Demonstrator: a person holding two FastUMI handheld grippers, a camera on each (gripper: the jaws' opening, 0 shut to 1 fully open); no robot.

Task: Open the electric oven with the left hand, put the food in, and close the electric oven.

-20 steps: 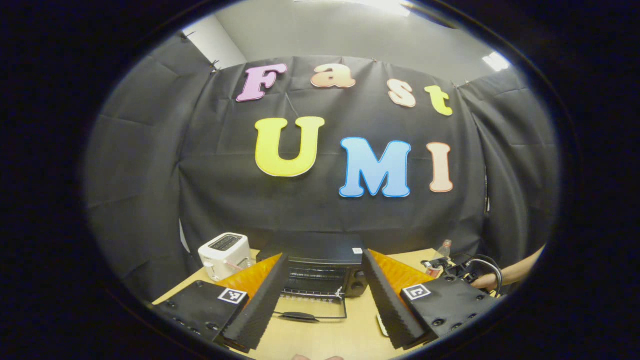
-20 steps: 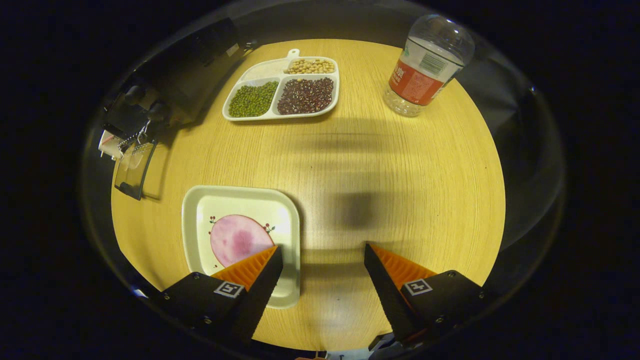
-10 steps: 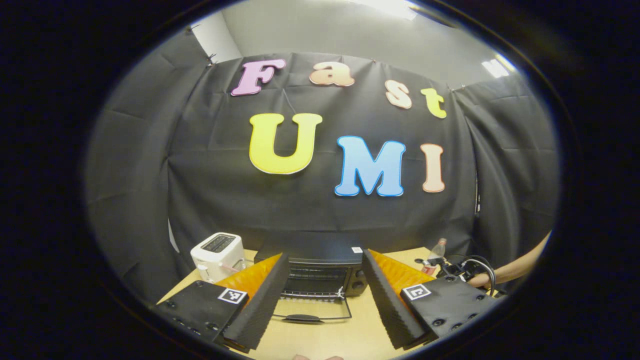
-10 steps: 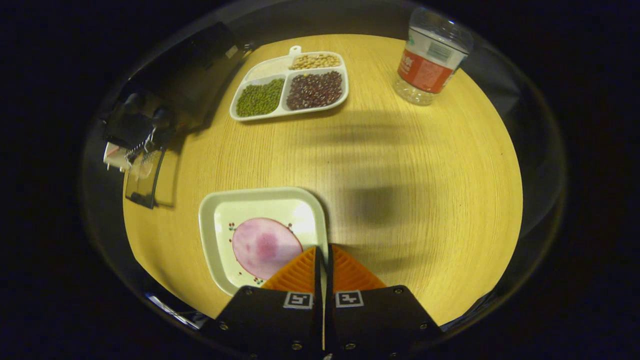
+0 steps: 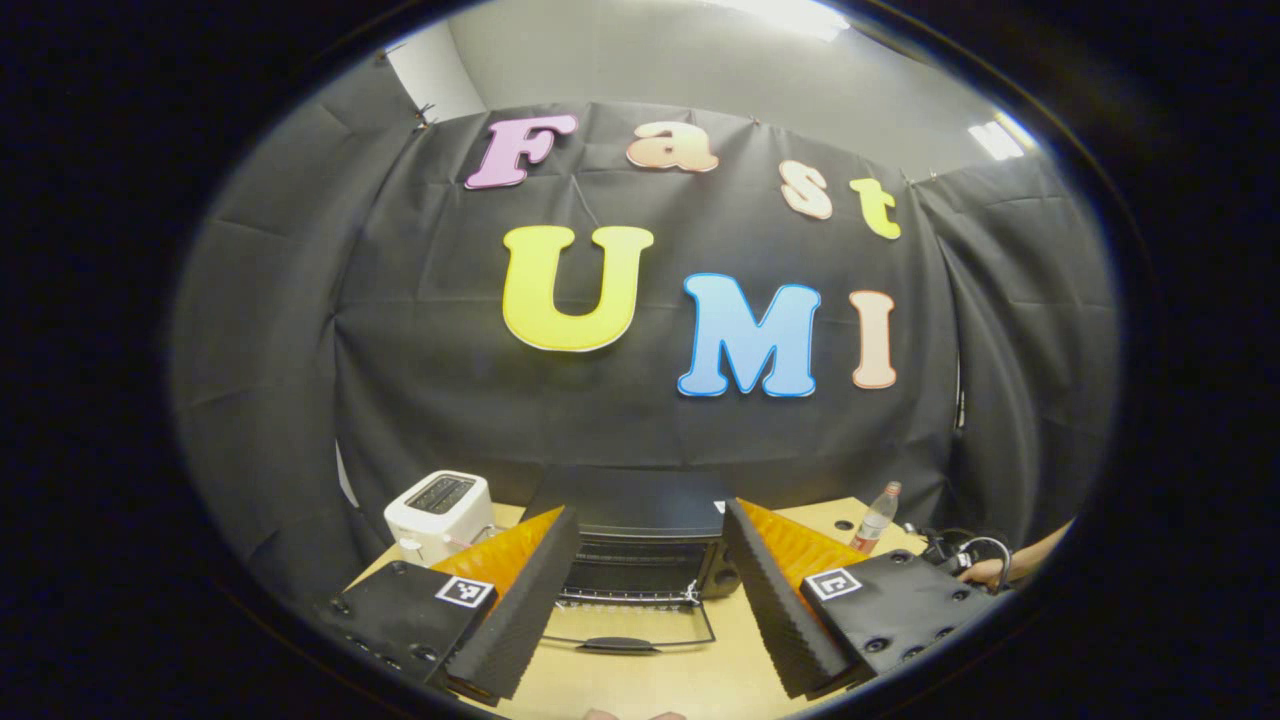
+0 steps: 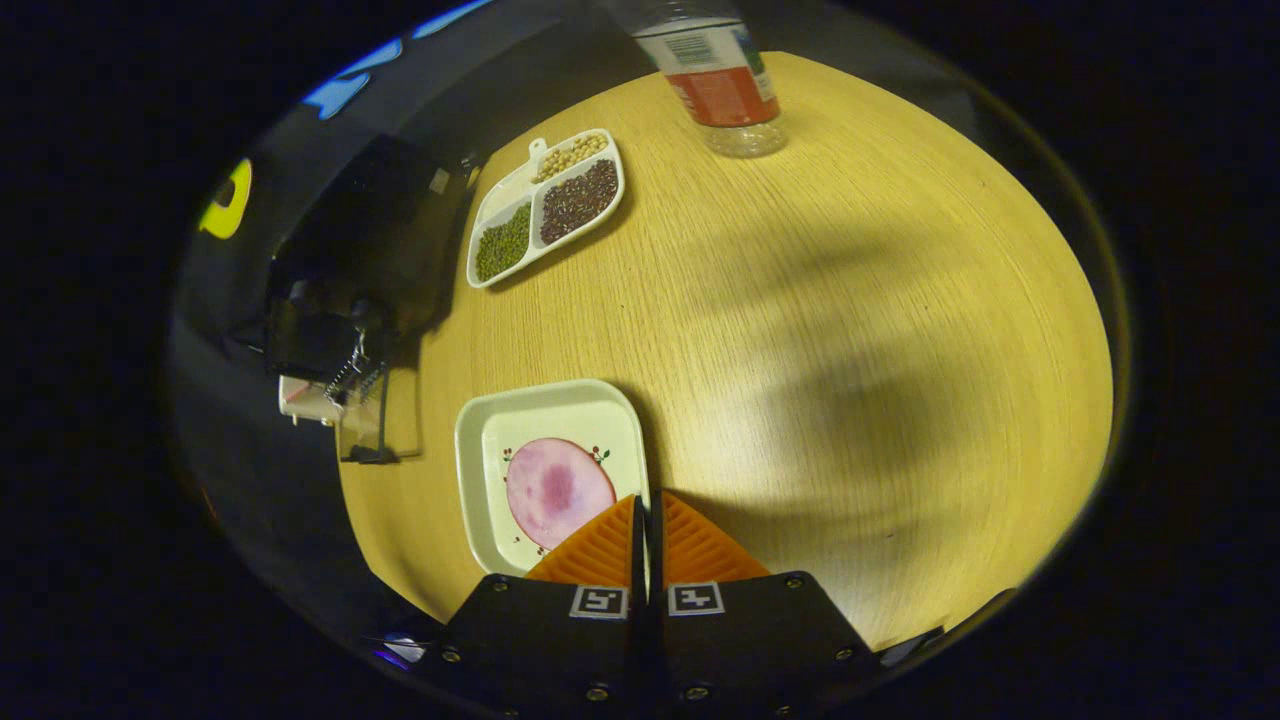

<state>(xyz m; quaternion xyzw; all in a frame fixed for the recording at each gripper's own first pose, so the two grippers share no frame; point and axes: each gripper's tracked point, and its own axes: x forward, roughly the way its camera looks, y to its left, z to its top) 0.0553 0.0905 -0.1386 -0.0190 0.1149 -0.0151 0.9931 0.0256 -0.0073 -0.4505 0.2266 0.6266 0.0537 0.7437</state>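
Left gripper (image 5: 650, 540) held above the wooden table (image 5: 680, 680), fingers spread wide with nothing between them, aimed at the black electric oven (image 5: 640, 540) at the back of the table. Oven door (image 5: 630, 622) dropped open, lying flat toward the camera, handle at its near edge. White toaster (image 5: 440, 510) just left of the oven; plastic bottle (image 5: 876, 515) off to the right, and a bare forearm (image 5: 1030, 555) at the far right edge. In the right gripper view, right gripper (image 6: 645, 520) closed tight, fingers pinched on the near right rim of the square white plate (image 6: 545, 470), edge caught between them. Pink round slice of food (image 6: 558, 490) lying flat in the plate's middle. Whether the plate is lifted or resting on the table cannot be told. Open oven (image 6: 350, 280) to the plate's left, well apart, door (image 6: 375, 425) hanging out. Divided tray of beans (image 6: 545, 205) farther back beside the oven; bottle (image 6: 715, 85) at the far edge.
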